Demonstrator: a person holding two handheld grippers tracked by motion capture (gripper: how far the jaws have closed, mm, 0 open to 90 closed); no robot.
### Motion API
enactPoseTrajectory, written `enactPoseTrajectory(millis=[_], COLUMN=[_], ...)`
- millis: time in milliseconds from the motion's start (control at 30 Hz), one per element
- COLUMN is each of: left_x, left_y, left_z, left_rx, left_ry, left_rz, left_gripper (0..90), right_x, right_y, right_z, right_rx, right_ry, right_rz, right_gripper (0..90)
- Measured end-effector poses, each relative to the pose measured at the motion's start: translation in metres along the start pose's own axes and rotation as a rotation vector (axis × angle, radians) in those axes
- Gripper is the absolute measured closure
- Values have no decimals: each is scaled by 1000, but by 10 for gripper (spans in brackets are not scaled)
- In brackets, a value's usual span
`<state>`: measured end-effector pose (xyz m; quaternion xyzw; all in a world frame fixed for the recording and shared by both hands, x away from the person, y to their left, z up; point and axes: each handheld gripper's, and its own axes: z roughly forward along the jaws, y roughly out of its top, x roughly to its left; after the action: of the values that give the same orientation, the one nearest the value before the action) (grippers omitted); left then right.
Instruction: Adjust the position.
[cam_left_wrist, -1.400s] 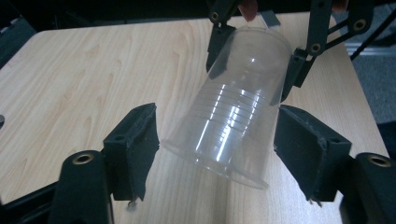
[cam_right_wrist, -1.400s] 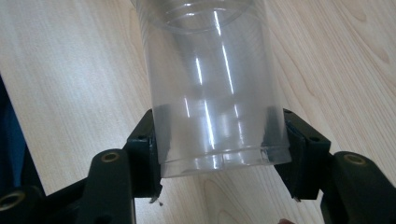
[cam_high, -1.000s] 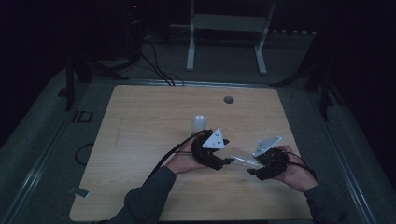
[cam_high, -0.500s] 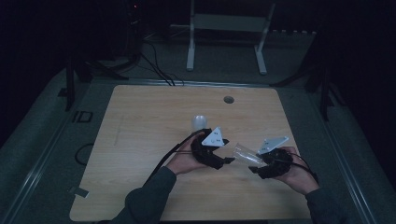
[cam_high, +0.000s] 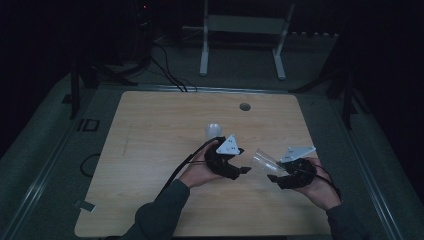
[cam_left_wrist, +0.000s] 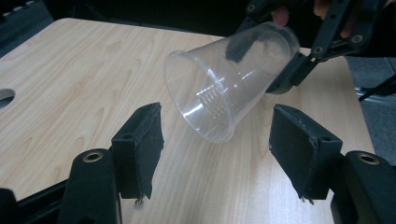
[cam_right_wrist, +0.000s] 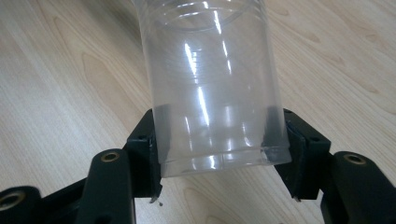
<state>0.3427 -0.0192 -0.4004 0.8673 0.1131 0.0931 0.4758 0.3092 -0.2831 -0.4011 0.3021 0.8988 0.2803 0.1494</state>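
A clear plastic cup (cam_high: 263, 161) is held on its side above the table, mouth toward my left gripper. My right gripper (cam_high: 274, 172) is shut on it: in the right gripper view both pads press the cup (cam_right_wrist: 215, 84) near its base, at the right gripper (cam_right_wrist: 217, 144). My left gripper (cam_high: 244, 171) points at the cup from the left. Seen from the left gripper view, the left gripper (cam_left_wrist: 219, 133) has its jaws apart, and the cup (cam_left_wrist: 224, 88) hangs just ahead of them, untouched. The right gripper (cam_left_wrist: 264, 58) shows behind it.
A second, whitish cup (cam_high: 213, 131) stands on the wooden table (cam_high: 150, 140) just beyond my left hand. A round cable hole (cam_high: 244, 106) lies at the table's far side. A white metal stand (cam_high: 240, 30) is on the floor behind the table.
The right gripper has shifted slightly with the cup in it. The left gripper has kept still.
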Motion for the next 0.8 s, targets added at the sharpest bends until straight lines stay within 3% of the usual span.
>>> enactPoseTrajectory(millis=[267, 800], left_x=[2, 1], left_y=[-1, 2], left_z=[2, 0], left_rx=[19, -13], left_ry=[34, 25], left_rz=[-20, -54], left_gripper=[348, 345], right_x=[-2, -4], right_y=[-2, -3], right_z=[-2, -8], right_rx=[-31, -102], right_ry=[-22, -57], right_rz=[35, 70], right_gripper=[414, 415])
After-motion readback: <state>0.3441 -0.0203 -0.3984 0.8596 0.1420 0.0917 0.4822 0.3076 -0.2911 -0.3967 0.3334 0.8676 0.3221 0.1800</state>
